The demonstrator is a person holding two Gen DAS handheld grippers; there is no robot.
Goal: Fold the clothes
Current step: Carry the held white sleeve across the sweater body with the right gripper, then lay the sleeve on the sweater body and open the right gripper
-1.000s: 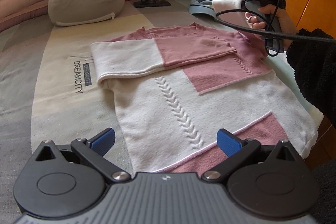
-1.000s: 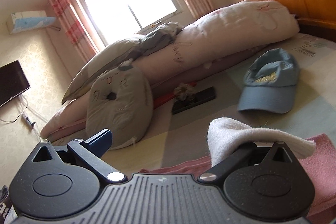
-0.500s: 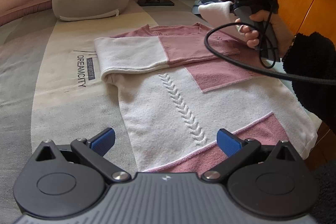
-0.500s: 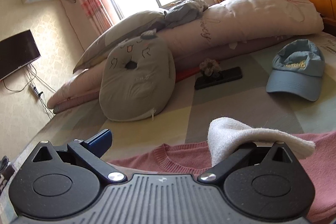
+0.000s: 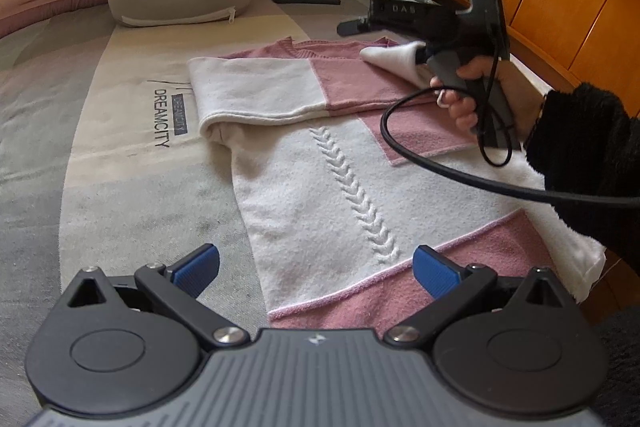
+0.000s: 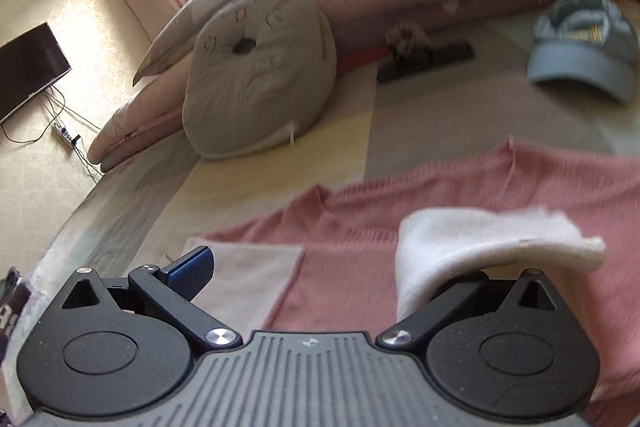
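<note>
My right tongs (image 5: 362, 27), white cuff (image 6: 480, 243) draped on one finger, have swung over the sweater (image 5: 344, 187); left tongs (image 5: 316, 267) spread, idle.

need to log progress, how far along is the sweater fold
Done: one sleeve lies folded across the chest of the sweater. In hand: the right claw carries the other white cuff, draped over one finger, above the pink chest. Left: laying that sleeve down and folding the body; the left claw hovers open at the hem.
</note>
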